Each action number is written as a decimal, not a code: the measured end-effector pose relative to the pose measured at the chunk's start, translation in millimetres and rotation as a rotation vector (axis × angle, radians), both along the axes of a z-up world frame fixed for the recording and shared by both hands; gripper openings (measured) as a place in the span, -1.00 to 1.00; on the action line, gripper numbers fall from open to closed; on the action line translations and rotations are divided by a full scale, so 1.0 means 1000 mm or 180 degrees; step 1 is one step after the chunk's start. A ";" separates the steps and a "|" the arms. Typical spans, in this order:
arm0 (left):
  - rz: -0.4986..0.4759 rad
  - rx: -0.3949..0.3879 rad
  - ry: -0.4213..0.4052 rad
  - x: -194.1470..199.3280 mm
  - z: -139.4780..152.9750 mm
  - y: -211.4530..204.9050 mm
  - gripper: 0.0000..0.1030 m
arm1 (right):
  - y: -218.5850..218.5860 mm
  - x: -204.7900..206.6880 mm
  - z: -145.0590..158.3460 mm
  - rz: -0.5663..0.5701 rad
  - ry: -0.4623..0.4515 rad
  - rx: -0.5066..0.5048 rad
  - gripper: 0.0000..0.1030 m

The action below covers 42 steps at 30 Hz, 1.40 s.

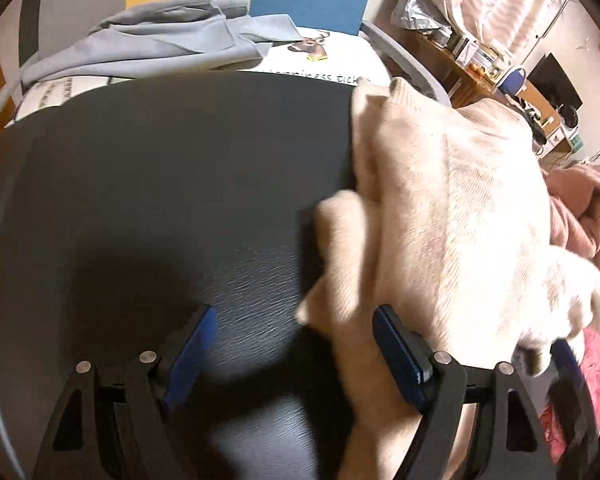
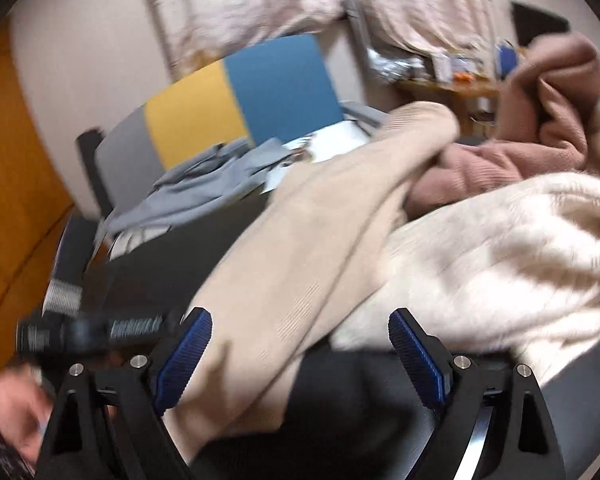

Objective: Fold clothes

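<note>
The left gripper is being held wide open over the dark mat, nothing gripped; the beige sweater is lying at 3 o'clock, brushing its right pad. The right gripper is also being held agape, the sweater draped loosely between its pads, unpinched.

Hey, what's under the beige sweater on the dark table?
The beige sweater lies on the dark table, and a fluffy cream garment shows beneath its right side. A pink garment sits behind. Anything else under the folds is covered.
</note>
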State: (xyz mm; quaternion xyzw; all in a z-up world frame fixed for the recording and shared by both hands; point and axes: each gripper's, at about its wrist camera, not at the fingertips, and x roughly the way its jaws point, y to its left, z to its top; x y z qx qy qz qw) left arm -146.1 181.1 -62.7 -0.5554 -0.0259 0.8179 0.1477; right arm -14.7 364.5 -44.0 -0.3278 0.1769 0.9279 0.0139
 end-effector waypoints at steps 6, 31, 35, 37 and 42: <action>-0.0263 -0.0312 0.0127 0.000 -0.014 0.034 0.64 | 0.025 -0.071 0.001 -0.0204 -0.0268 0.0135 0.79; 0.0031 -0.0011 0.0960 0.013 0.088 -0.152 -0.84 | -0.136 -0.069 0.029 0.0867 -0.0204 -0.0067 -0.62; 0.0203 -0.0048 0.0942 0.036 0.084 -0.196 -0.84 | -0.168 -0.055 0.000 0.1050 -0.0415 -0.0150 -0.62; 0.0269 -0.0046 0.0899 0.043 0.075 -0.211 -0.84 | -0.181 -0.050 -0.018 0.1125 -0.0552 -0.0192 -0.62; 0.0458 -0.0164 0.0867 0.065 0.048 -0.250 -0.84 | -0.216 -0.040 -0.048 0.1396 -0.0778 -0.0158 -0.62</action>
